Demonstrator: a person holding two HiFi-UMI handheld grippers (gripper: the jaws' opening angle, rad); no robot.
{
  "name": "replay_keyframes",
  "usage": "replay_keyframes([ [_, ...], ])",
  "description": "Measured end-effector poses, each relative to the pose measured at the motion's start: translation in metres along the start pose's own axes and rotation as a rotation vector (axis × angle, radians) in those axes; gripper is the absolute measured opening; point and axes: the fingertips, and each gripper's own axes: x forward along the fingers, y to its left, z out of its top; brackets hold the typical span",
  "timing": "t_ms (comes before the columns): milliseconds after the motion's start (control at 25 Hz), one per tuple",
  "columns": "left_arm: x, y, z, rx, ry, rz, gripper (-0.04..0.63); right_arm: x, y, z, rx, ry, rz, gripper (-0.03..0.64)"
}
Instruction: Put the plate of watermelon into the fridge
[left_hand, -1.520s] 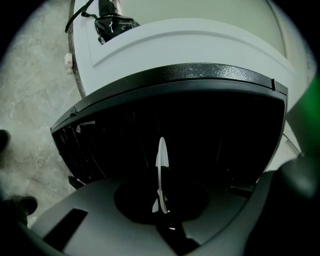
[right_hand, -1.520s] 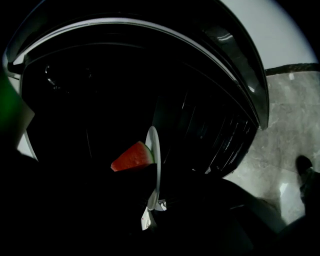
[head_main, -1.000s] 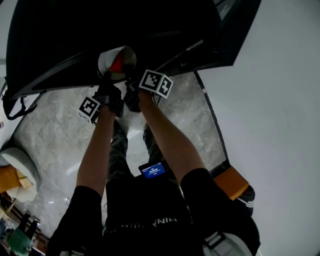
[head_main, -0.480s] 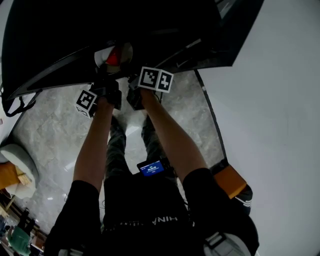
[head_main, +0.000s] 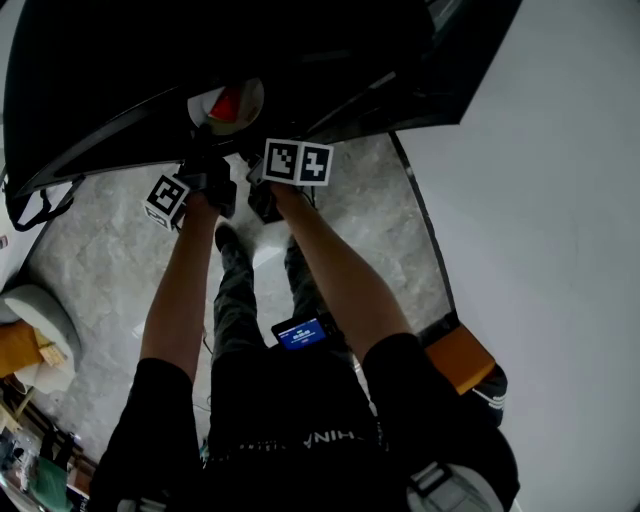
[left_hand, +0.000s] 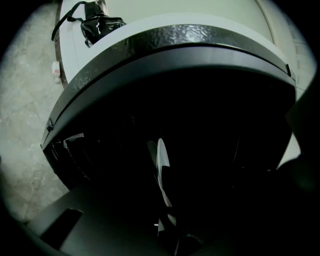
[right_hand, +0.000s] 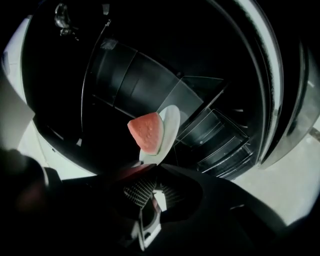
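A white plate (head_main: 245, 98) with a red wedge of watermelon (head_main: 226, 104) is held at the mouth of the dark, open fridge (head_main: 120, 70). Both grippers are close together just below it. My left gripper (head_main: 205, 160) sees the plate (left_hand: 162, 162) edge-on, with the rim running down into its dark jaws. In the right gripper view the plate (right_hand: 170, 127) and watermelon (right_hand: 146, 133) stand right above my right gripper (right_hand: 147, 167), and the lower rim sits in its jaws. My right gripper (head_main: 255, 178) carries its marker cube (head_main: 297, 162) on top.
Dark shelves and door bins (right_hand: 220, 145) fill the fridge. A pale marble floor (head_main: 100, 250) lies below and a white surface (head_main: 560, 200) rises at the right. A black strap bag (left_hand: 97, 25) lies on a white top. A white round seat (head_main: 35, 320) stands at the left.
Both grippers and the plate have moved up and a little left, further under the fridge's dark edge. The plate shows less than a second ago.
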Motion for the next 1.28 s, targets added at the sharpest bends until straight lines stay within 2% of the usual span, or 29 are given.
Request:
replay_keyframes([
  [80, -0.005, -0.004, -0.003, 0.028, 0.024, -0.018, 0.049, 0.001, 0.0, 0.002, 0.013, -0.012, 0.002, 0.034],
  [160, -0.01, -0.011, -0.005, 0.102, 0.053, -0.028, 0.049, 0.002, 0.0, 0.003, 0.022, -0.02, 0.007, 0.034],
  [320, -0.015, -0.01, -0.015, 0.411, 0.149, 0.067, 0.048, 0.005, -0.002, 0.007, 0.005, -0.03, 0.007, 0.032],
  [440, -0.006, -0.007, -0.024, 0.61, 0.225, 0.112, 0.044, 0.01, -0.001, 0.012, -0.032, -0.031, 0.0, 0.029],
  [520, 0.003, -0.007, -0.029, 0.719, 0.273, 0.13, 0.034, 0.013, -0.001, 0.014, -0.076, -0.02, -0.011, 0.029],
  [600, 0.011, -0.006, -0.031, 0.784, 0.308, 0.142, 0.03, 0.016, -0.001, 0.018, -0.12, -0.012, -0.024, 0.029],
  [800, 0.026, -0.008, -0.026, 0.823, 0.328, 0.162, 0.025, 0.022, -0.001, 0.033, -0.188, -0.022, -0.055, 0.029],
  [1000, 0.041, -0.017, -0.02, 0.789, 0.31, 0.171, 0.024, 0.029, 0.004, 0.047, -0.236, -0.022, -0.061, 0.028],
  [1280, 0.047, -0.021, -0.018, 0.793, 0.355, 0.154, 0.014, 0.034, 0.009, 0.057, -0.273, -0.005, -0.099, 0.026],
])
